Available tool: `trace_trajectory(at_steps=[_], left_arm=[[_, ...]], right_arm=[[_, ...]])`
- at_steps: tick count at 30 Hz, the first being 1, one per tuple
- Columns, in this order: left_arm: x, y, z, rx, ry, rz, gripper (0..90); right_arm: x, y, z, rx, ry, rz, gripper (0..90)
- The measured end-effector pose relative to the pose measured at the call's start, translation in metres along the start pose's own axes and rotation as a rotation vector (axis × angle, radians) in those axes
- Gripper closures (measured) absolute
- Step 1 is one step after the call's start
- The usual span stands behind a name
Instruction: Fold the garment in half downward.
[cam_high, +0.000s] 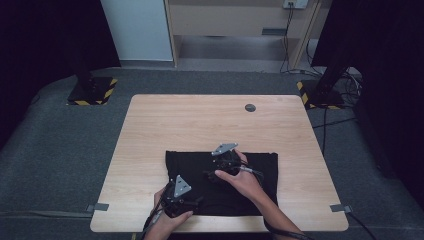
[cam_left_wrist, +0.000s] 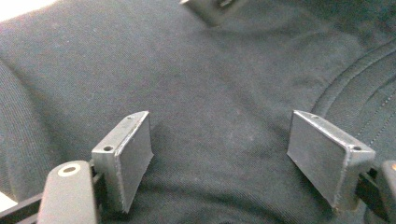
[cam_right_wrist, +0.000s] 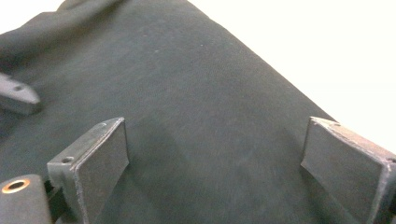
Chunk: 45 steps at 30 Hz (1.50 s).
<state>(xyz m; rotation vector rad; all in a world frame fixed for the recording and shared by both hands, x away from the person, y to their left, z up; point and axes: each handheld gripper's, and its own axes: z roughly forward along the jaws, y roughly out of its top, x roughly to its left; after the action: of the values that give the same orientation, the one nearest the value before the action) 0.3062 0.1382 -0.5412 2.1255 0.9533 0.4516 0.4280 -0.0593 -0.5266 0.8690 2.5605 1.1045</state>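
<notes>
A black garment (cam_high: 190, 162) lies folded flat on the front half of the wooden table (cam_high: 200, 120). My left gripper (cam_high: 197, 201) rests over its front-left corner, held in a hand. In the left gripper view its jaws (cam_left_wrist: 233, 158) stand open just above the dark cloth (cam_left_wrist: 224, 79), with nothing between them. My right gripper (cam_high: 210, 175) hovers over the middle of the garment. Its jaws (cam_right_wrist: 224, 168) are wide apart over smooth cloth (cam_right_wrist: 177, 84) near the garment's edge, with nothing between them. A jaw of the other gripper (cam_right_wrist: 16, 98) shows at the left.
A small grey disc (cam_high: 250, 107) is set into the table's far side. Two stand bases with yellow-black tape (cam_high: 92, 90) (cam_high: 320, 95) sit on the grey floor beyond the far corners, with cables (cam_high: 340, 120) at the right. Tape tabs (cam_high: 100, 206) mark the front corners.
</notes>
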Motion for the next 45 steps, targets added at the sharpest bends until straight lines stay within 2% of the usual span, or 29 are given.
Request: trace_trajectory(at_steps=[3, 6, 12, 20, 28, 37, 45], left_arm=[[0.001, 0.001, 0.002, 0.002, -0.008, 0.001, 20.3], [0.003, 0.004, 0.004, 0.003, -0.01, 0.0, 19.9], [0.004, 0.015, 0.017, 0.003, -0.015, -0.002, 19.3], [-0.002, 0.028, 0.033, 0.005, -0.024, -0.008, 17.4], [-0.014, 0.031, 0.035, 0.005, -0.018, -0.018, 16.3], [-0.015, 0.029, 0.033, 0.006, -0.021, -0.017, 16.6], [-0.011, 0.029, 0.032, 0.013, -0.016, -0.025, 17.1]], right_arm=[[-0.004, 0.0, 0.012, 0.025, 0.009, 0.009, 6.2], [-0.009, -0.001, 0.016, 0.013, 0.025, 0.003, 3.8], [-0.025, -0.003, 0.015, 0.008, 0.023, -0.007, 3.8], [-0.044, -0.01, 0.007, -0.001, 0.008, 0.008, 3.8], [-0.05, -0.015, 0.001, 0.012, 0.015, -0.01, 3.9], [-0.045, -0.017, -0.001, 0.015, 0.001, -0.004, 3.7], [-0.044, -0.013, 0.004, 0.013, 0.01, -0.015, 3.0]])
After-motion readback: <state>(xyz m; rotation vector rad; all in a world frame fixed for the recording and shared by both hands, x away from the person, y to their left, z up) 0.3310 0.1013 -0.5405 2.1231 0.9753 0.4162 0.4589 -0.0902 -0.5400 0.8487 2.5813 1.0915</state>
